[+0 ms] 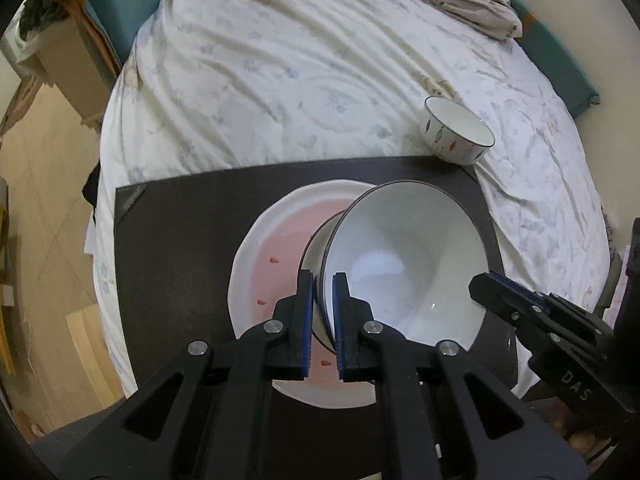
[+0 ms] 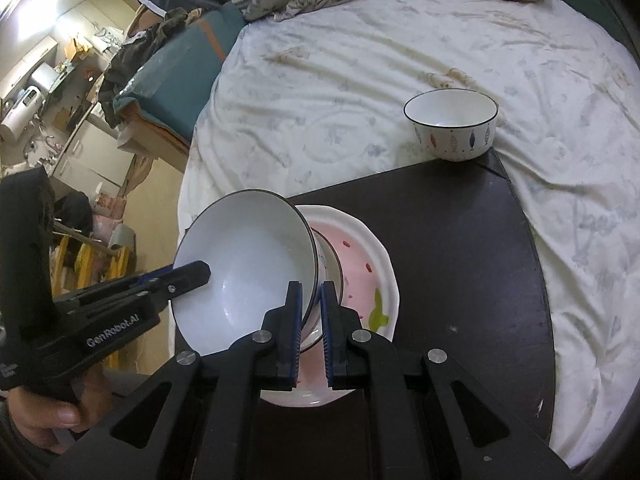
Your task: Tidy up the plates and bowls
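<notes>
Both your grippers, left gripper [image 1: 322, 280] and right gripper [image 2: 311, 290], clamp the wide white dark-rimmed ceramic bowl [image 1: 404, 256] by opposite rims, tilted above the pink-centred white plate [image 1: 276, 248].

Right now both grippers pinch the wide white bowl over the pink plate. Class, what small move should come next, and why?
Probably lower the wide bowl straight down. Both the left gripper and the right gripper clamp its rim, and it hangs tilted above the pink plate on the dark board.

Bed w/ white quilt [image 1: 280, 80] carries dark board [image 1: 180, 248]; pink plate [image 1: 276, 248] & small bowl [image 1: 456, 132] on board.
</notes>
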Demonstrator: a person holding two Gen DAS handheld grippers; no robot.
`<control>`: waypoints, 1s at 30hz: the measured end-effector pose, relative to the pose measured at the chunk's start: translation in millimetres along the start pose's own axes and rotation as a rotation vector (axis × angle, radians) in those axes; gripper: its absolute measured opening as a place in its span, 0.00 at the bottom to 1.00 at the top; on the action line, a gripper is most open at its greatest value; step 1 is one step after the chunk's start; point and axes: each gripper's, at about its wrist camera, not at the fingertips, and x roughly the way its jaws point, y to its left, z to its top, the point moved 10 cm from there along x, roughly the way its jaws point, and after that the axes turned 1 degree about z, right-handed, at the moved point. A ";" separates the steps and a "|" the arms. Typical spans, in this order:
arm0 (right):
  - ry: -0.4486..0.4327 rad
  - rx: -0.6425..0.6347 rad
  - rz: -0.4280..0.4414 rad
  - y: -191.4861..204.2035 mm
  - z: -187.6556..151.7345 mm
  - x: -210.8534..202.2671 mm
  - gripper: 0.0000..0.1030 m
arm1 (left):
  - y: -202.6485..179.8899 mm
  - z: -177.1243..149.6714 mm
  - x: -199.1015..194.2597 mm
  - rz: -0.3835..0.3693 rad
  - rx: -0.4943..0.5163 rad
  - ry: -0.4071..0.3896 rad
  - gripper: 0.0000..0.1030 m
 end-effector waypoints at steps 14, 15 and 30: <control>0.085 0.040 0.016 -7.9 -4.2 24.0 0.10 | 7.8 -1.9 17.0 0.045 -0.008 0.040 0.06; 0.083 0.048 0.023 -8.1 -2.9 24.3 0.10 | 8.0 -1.3 17.0 0.047 -0.009 0.040 0.08; 0.178 0.115 0.045 -18.7 -10.3 51.3 0.45 | 10.3 -17.7 43.8 0.029 -0.030 0.146 0.48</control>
